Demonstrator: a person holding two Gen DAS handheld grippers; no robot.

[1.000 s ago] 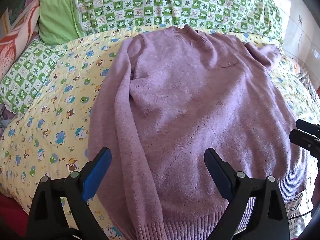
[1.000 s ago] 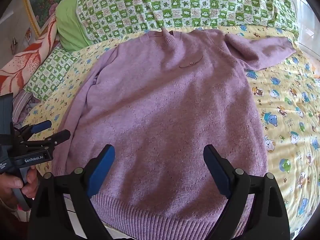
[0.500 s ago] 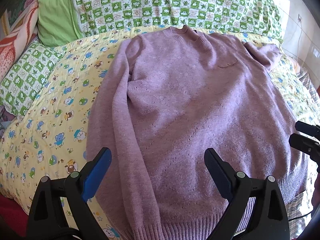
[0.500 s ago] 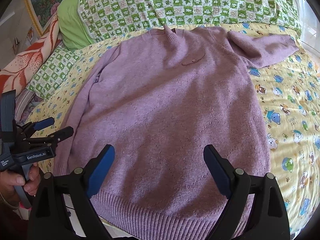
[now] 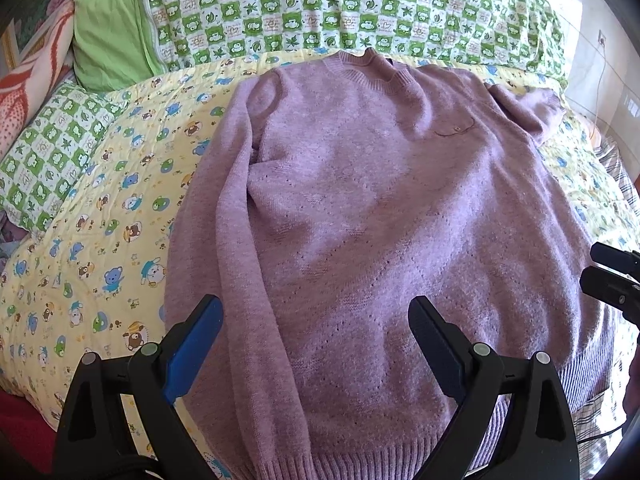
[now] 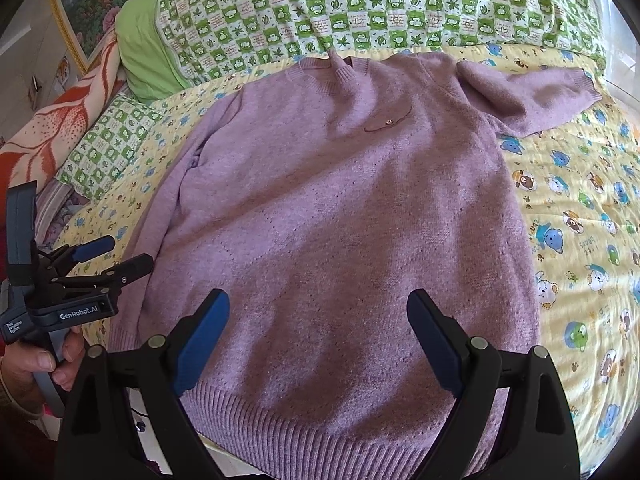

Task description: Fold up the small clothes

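Purple and fuzzy, the sweater (image 5: 380, 208) lies flat on the bed, face up on the yellow cartoon quilt (image 6: 580, 216), with its collar (image 5: 368, 68) next to the green checked pillow (image 5: 340, 4). Your left gripper (image 5: 316, 340) hangs over the sweater near its ribbed hem (image 6: 320, 420), spread wide and holding nothing. Your right gripper (image 6: 318, 336) hangs there too, also wide open and empty.

One sleeve (image 6: 528, 96) sticks out sideways from the shoulder. The other sleeve (image 5: 216, 248) lies straight down beside the sweater's body.

Be careful here, because I think things could go a bit wrong. The knit is thick and floppy, so if you pinch only the top layer near the hem, the back layer may stay behind and the fold will come out lumpy. The quilt is soft, so you might grab it together with the sweater. If your two grippers lift unevenly, the fold may go crooked.

No boxes or baskets show up, so nothing is inside anything.
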